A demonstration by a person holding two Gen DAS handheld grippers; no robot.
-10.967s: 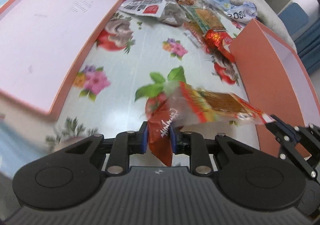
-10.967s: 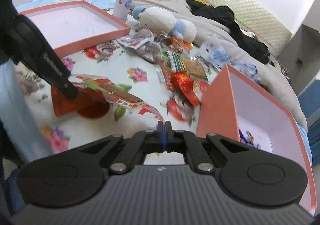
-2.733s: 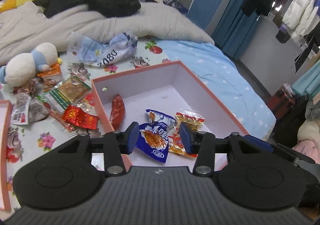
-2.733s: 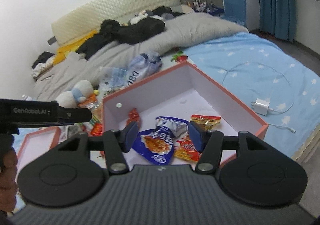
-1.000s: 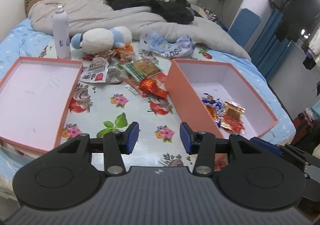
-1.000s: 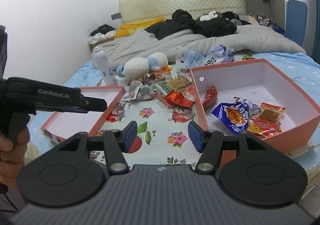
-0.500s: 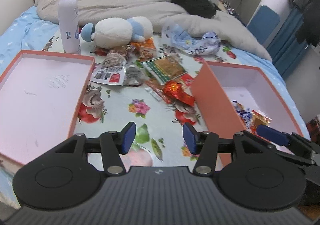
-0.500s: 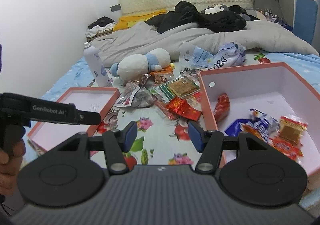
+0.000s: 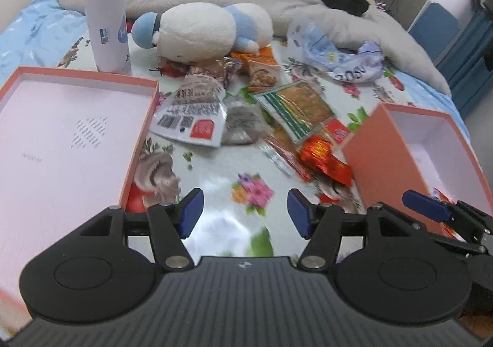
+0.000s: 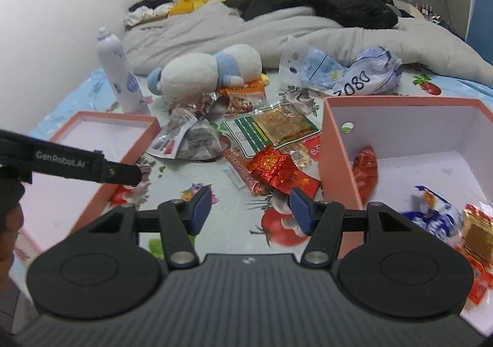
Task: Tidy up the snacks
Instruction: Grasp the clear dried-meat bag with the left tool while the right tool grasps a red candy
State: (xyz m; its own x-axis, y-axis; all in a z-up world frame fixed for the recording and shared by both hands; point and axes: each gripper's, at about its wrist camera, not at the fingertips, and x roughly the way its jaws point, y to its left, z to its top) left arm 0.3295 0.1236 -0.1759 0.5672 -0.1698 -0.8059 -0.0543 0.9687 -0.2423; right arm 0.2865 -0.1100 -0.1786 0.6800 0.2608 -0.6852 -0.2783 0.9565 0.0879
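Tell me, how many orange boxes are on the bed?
2: a shallow empty box on the left, and a deeper box on the right holding snacks. No others show.

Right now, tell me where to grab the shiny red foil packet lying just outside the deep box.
Take the red foil packet by its crinkled, puffed left end, coming from above with the right gripper, open and empty. That end rises off the cloth; its right end lies flat beside the box wall, leaving little finger room.

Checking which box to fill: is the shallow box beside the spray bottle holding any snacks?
No, the shallow box shows only its bare pale floor.
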